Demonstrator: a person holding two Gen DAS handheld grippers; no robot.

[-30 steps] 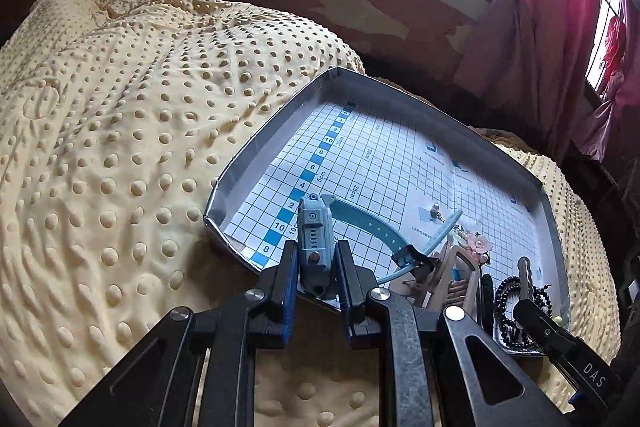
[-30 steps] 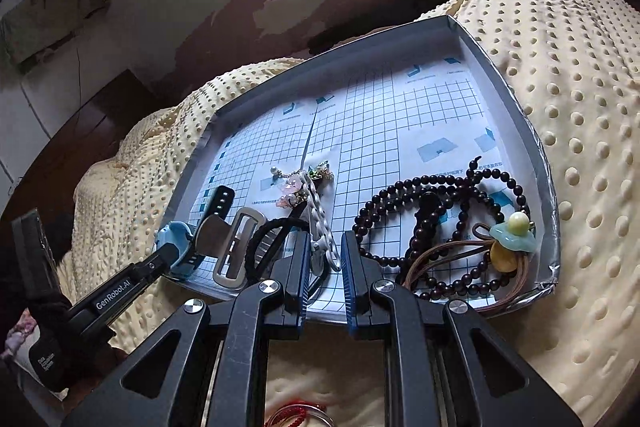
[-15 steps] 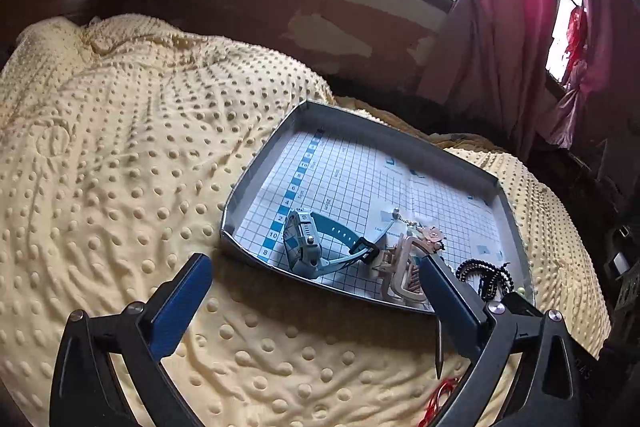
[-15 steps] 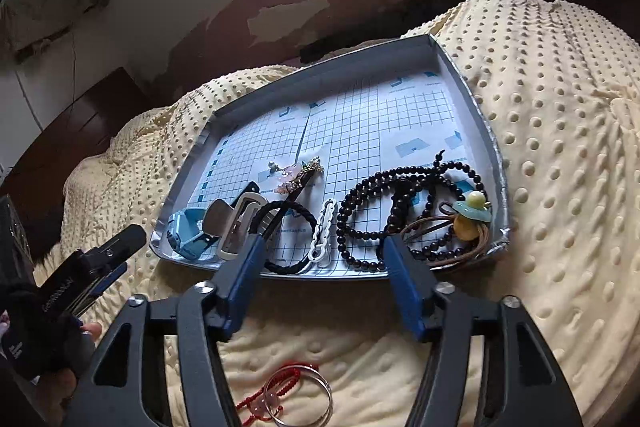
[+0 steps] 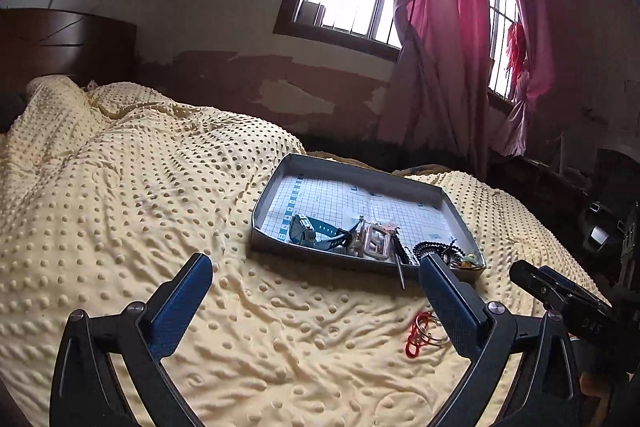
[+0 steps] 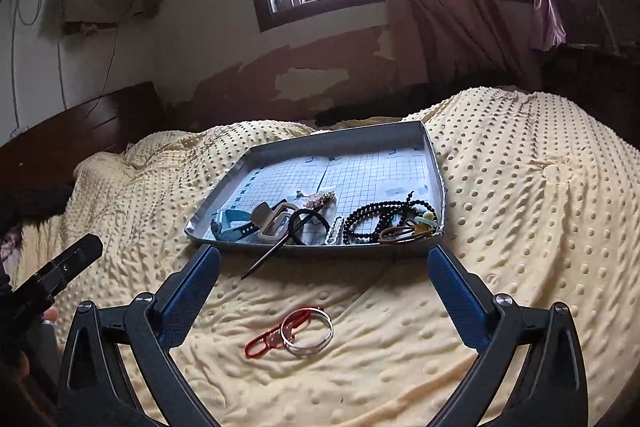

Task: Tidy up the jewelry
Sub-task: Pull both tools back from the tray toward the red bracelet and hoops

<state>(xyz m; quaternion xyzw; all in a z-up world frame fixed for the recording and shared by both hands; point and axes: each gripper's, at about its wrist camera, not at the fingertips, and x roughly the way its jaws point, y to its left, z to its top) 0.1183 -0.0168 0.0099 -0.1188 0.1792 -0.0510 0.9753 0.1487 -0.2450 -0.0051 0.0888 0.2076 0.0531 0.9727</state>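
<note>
Both hand-held grippers released, jaws spread wide, grasping nothing: left hand-held gripper (image 5: 316, 291) and right hand-held gripper (image 6: 324, 275) hovering over the bed (image 6: 520, 227), short of the grey tray (image 6: 336, 143). Already in the tray: blue watch (image 6: 232, 223), black bead strand (image 6: 380, 219), hair tie (image 6: 308, 227). Outside it on the bedspread: silver bangle with red cord (image 6: 296, 333). Likely next: lowering onto the bangle, pinching its thin rim, carrying it into the tray.

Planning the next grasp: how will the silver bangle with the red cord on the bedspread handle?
The silver bangle is probably rigid and light; its thin rim lies flat on the soft bedspread, so pinching may be awkward. The red cord looks floppy and would likely dangle.
</note>
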